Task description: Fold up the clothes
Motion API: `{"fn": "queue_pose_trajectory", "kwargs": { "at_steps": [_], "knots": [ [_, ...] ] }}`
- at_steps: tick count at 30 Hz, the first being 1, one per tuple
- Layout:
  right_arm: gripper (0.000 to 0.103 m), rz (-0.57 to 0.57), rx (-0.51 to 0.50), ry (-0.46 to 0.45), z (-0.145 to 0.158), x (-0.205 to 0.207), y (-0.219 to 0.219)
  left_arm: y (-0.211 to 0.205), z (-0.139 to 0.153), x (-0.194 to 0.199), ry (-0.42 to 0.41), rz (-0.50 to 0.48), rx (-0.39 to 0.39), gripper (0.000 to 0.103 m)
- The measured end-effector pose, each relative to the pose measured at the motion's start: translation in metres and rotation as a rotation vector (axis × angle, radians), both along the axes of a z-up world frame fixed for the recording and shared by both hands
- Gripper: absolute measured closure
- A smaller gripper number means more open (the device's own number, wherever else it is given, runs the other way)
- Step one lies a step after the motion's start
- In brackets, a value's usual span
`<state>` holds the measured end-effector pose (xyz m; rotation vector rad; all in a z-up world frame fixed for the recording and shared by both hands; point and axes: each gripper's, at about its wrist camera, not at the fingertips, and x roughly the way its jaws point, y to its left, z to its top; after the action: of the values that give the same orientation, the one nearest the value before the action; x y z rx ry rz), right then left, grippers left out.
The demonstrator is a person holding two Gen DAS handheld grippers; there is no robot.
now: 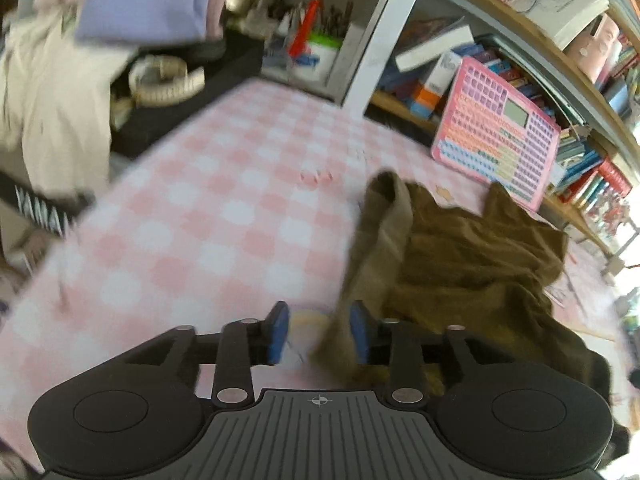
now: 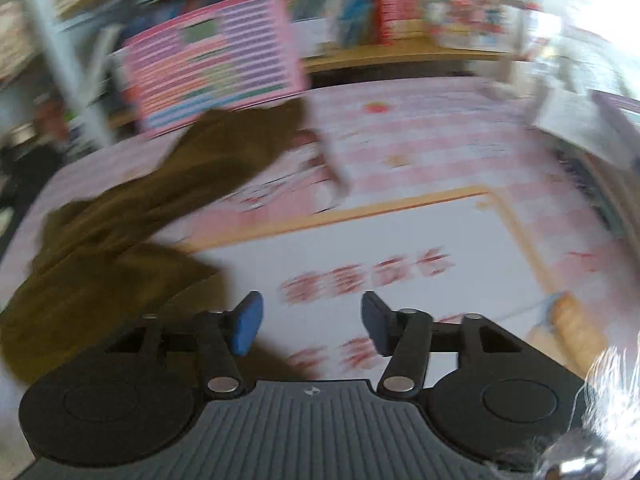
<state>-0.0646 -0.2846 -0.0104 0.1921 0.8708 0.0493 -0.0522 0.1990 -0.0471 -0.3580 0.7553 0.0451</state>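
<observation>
Crowding left gripper (image 1: 319, 332): olive-brown garment (image 1: 472, 256) at 3 o'clock, fold draped between parted jaws, unpinched. Pink keyboard toy (image 1: 496, 136) at 1. Right gripper (image 2: 311, 322) agape, empty, over white sheet (image 2: 400, 240).

Bright daylight enters from the right, blowing out that edge in both views. The right wrist view is heavily motion-smeared, the shelves (image 2: 360, 8) unreadable. The left view blurs mildly; fisheye curvature bends the edges.
</observation>
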Motion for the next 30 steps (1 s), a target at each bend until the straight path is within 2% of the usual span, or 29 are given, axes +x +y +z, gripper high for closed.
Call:
{"fn": "queue_pose_trajectory", "kwargs": {
  "at_steps": [2,3,7,8,9,10,11,14,16,18,19,20,21,22,24,27,30],
  "knots": [
    [0.029,0.095,0.036,0.014,-0.001,-0.006,0.021,-0.004,0.003,0.011,-0.020,-0.025,0.024,0.061],
    [0.028,0.130,0.040,0.023,-0.001,-0.007,0.030,-0.007,0.003,0.017,-0.027,-0.042,0.035,0.060],
    [0.032,0.226,-0.087,0.079,-0.018,-0.009,0.070,-0.033,-0.001,0.036,-0.033,-0.125,0.096,0.059],
    [0.042,0.237,-0.129,0.084,-0.021,-0.010,0.076,-0.040,-0.002,0.039,-0.033,-0.147,0.112,0.059],
    [0.072,0.237,-0.159,0.089,-0.024,-0.008,0.079,-0.047,-0.002,0.041,-0.034,-0.161,0.130,0.059],
    [0.087,0.225,-0.160,0.100,-0.025,-0.005,0.076,-0.053,-0.002,0.043,-0.036,-0.175,0.146,0.059],
    [0.093,0.189,-0.138,0.109,-0.026,-0.001,0.069,-0.058,-0.001,0.044,-0.041,-0.187,0.151,0.059],
    [0.093,-0.064,-0.088,0.067,-0.019,0.009,0.031,-0.060,0.002,0.045,-0.052,-0.202,0.139,0.058],
    [0.093,-0.260,-0.143,0.060,-0.018,0.013,0.007,-0.058,0.004,0.046,-0.058,-0.201,0.132,0.058],
    [0.089,-0.334,-0.156,0.064,-0.015,0.012,-0.009,-0.055,0.006,0.048,-0.063,-0.196,0.130,0.058],
    [0.089,-0.324,-0.141,0.054,-0.012,0.009,-0.012,-0.054,0.006,0.050,-0.065,-0.193,0.130,0.058],
    [0.083,-0.298,-0.129,0.043,-0.009,0.005,-0.011,-0.052,0.007,0.051,-0.065,-0.191,0.128,0.058],
    [0.071,-0.265,-0.121,0.033,-0.006,-0.001,-0.009,-0.050,0.006,0.053,-0.064,-0.190,0.126,0.058],
    [0.066,-0.214,-0.111,0.022,-0.004,-0.005,-0.004,-0.050,0.006,0.056,-0.062,-0.191,0.123,0.058],
    [0.062,-0.138,-0.104,0.006,-0.001,-0.012,0.008,-0.051,0.004,0.062,-0.059,-0.196,0.121,0.058],
    [0.051,-0.075,-0.076,0.008,-0.002,-0.019,0.025,-0.056,0.001,0.074,-0.055,-0.218,0.120,0.058],
    [0.046,-0.009,-0.053,-0.004,-0.003,-0.022,0.045,-0.065,-0.005,0.088,-0.044,-0.244,0.131,0.058]
  ]
}}
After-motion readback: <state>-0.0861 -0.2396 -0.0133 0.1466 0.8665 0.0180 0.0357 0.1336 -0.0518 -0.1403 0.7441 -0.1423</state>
